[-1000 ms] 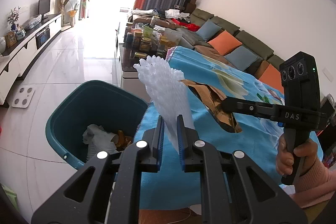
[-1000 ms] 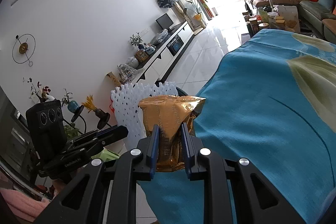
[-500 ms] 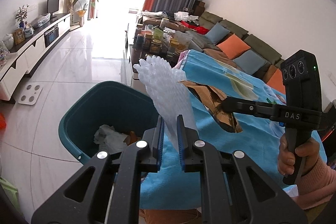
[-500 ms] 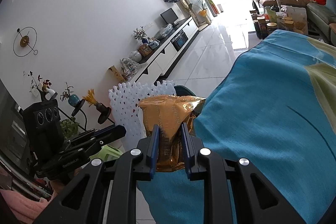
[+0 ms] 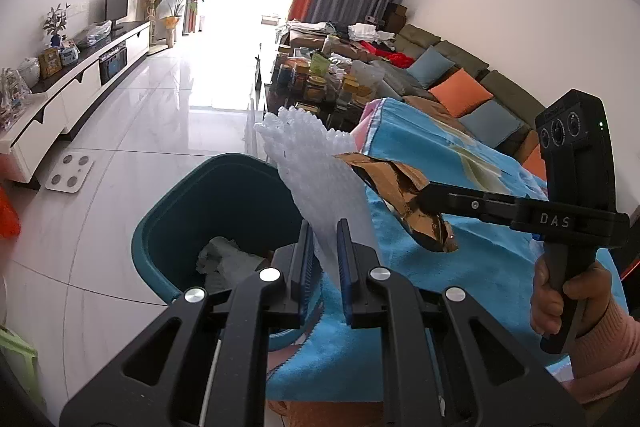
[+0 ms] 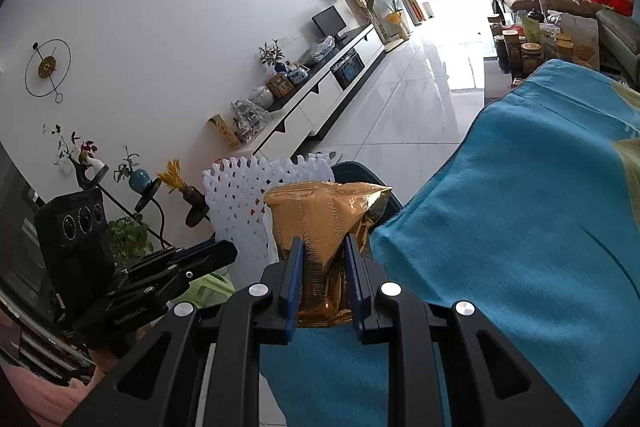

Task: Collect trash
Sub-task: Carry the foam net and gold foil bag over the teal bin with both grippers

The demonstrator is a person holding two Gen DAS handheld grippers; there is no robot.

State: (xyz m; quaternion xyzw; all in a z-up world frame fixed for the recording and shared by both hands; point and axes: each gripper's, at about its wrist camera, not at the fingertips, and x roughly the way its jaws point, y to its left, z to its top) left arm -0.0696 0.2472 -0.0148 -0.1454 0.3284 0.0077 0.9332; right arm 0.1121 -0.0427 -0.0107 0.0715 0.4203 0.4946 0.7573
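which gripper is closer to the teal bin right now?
Left. The left gripper, shut on the white foam net, hangs at the teal bin; the right gripper, holding the gold wrapper, is over the blue cloth.

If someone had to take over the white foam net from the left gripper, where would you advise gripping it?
I would pinch the foam net across its thin flat faces, at the free upper part above the left gripper, coming from the side. It stands upright as a limp sheet.

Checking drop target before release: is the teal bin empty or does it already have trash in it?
Not empty. The teal bin is upright and open-topped, with crumpled white paper lying at its bottom; how full it is beyond that cannot be told.
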